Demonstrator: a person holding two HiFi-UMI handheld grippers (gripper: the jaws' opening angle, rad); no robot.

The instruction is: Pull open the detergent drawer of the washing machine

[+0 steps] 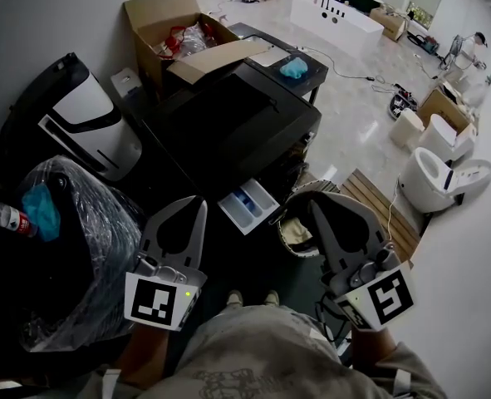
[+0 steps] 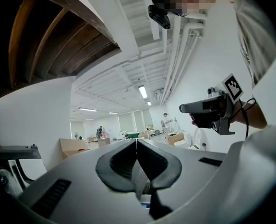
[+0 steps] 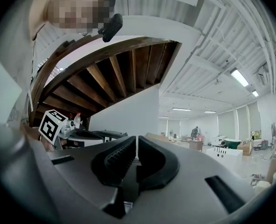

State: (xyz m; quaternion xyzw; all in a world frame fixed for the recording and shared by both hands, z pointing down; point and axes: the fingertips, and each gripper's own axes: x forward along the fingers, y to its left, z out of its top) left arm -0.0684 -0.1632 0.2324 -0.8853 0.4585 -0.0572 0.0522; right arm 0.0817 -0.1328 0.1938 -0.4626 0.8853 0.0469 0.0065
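The black washing machine point(image 1: 228, 119) stands in front of me in the head view. Its white detergent drawer point(image 1: 247, 205) sticks out from the front, and blue and white compartments show inside it. My left gripper point(image 1: 202, 201) is held up left of the drawer, shut and empty, apart from it. My right gripper point(image 1: 310, 199) is right of the drawer, also shut with nothing in it. In the left gripper view the jaws point(image 2: 136, 142) meet at the tips and the right gripper point(image 2: 212, 108) shows beside them. The right gripper view shows its jaws point(image 3: 136, 139) closed too.
An open cardboard box point(image 1: 174, 32) sits behind the machine, next to a black table with a blue cloth point(image 1: 295, 67). A black bag point(image 1: 71, 239), a bottle point(image 1: 4, 216) and a white appliance point(image 1: 87, 123) are at the left. White toilets point(image 1: 444, 173) and wooden slats point(image 1: 378, 202) lie at the right.
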